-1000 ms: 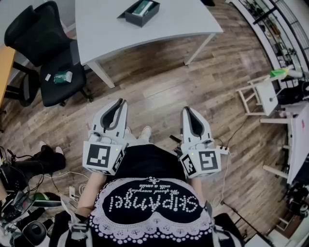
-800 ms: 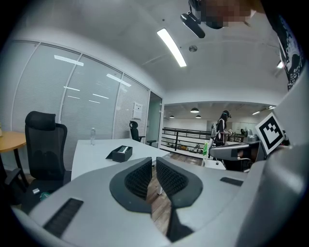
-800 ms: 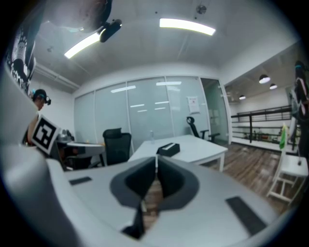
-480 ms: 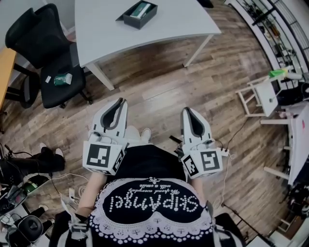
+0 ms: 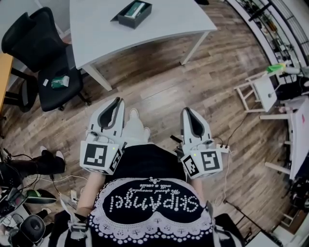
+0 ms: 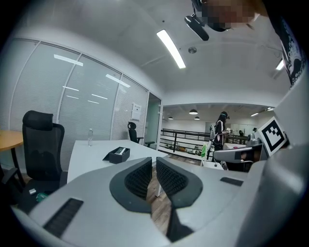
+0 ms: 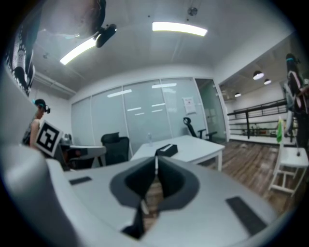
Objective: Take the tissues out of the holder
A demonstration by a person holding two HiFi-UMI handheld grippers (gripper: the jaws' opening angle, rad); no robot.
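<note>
Left gripper (image 5: 115,101) and right gripper (image 5: 186,112) both have jaws together, nothing in them, just parked at the waist. I'd guess that's because the holder (image 5: 133,13) sits way off on the table (image 5: 96,29), out of reach.

White dotted lettering on the person's black top (image 5: 149,203) reads "SkipAngel", upside down in the head view. The small script line beside it is too fine to read. The notice (image 6: 136,112) on the glass wall is illegible.
</note>
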